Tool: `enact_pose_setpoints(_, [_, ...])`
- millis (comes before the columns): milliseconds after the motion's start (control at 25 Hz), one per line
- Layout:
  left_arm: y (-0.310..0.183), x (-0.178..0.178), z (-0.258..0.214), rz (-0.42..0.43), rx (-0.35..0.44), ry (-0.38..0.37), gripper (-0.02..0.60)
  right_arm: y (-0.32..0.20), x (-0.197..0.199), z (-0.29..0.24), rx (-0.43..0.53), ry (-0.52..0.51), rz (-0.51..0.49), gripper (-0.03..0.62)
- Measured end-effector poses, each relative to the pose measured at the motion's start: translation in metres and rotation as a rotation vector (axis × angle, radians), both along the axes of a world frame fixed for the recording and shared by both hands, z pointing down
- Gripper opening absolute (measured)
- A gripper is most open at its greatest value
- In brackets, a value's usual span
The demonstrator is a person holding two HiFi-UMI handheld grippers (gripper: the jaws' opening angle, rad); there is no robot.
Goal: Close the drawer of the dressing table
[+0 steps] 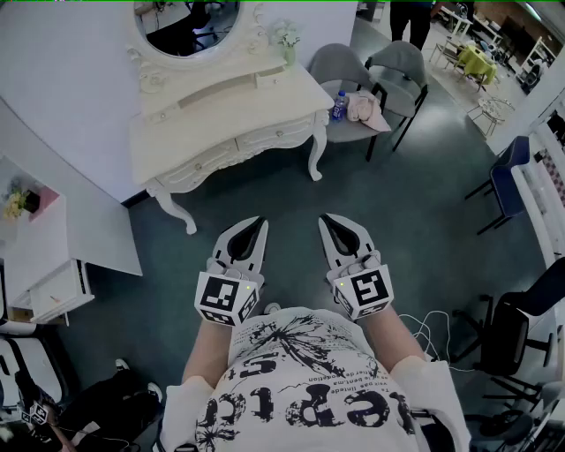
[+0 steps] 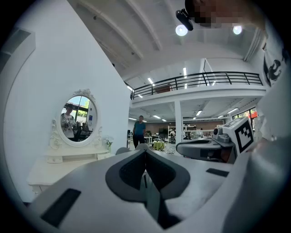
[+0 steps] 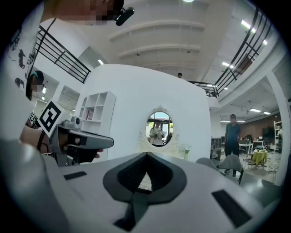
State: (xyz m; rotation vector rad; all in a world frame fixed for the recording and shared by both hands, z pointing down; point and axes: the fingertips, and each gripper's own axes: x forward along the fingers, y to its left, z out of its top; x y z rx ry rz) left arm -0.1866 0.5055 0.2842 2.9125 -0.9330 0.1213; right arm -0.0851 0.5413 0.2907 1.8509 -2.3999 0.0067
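Observation:
The white dressing table (image 1: 221, 106) with an oval mirror (image 1: 190, 22) stands against the wall at the upper left of the head view, a good step ahead of me. Its front drawers (image 1: 265, 137) are too small to tell whether one stands out. My left gripper (image 1: 252, 222) and right gripper (image 1: 334, 219) are held side by side over the floor, both shut with nothing between the jaws. The left gripper view has the table (image 2: 59, 166) at its left behind the left gripper (image 2: 145, 148). The right gripper (image 3: 147, 154) points toward the mirror (image 3: 159, 129).
Two grey chairs (image 1: 362, 75) stand right of the table, one carrying a bottle (image 1: 339, 104) and a cloth. A white cabinet (image 1: 48, 265) is at the left. Dark chairs (image 1: 508, 177) and an office chair (image 1: 521, 331) line the right. A person (image 3: 233, 133) stands farther off.

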Motion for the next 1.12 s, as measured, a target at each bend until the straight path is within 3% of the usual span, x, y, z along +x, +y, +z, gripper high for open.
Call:
enact_pose_setpoints(160, [-0.004, 0.003, -0.001, 0.002, -0.034, 0.033, 0.02, -0.004, 0.006, 0.0, -0.01, -0.005, -0.001, 0.017])
enact_pose_setpoints(440, [-0.017, -0.002, 0.009, 0.0, -0.03, 0.003, 0.02, -0.016, 0.013, 0.009, -0.06, -0.069, 0.037, 0.017])
enact_pose_setpoints(880, [-0.062, -0.04, 0.047, 0.008, -0.059, -0.036, 0.02, -0.053, -0.022, 0.041, -0.066, 0.005, 0.083, 0.017])
enact_pose_setpoints(1120, [-0.091, -0.052, 0.061, -0.011, -0.086, -0.044, 0.02, -0.079, -0.034, 0.044, -0.043, 0.043, 0.049, 0.017])
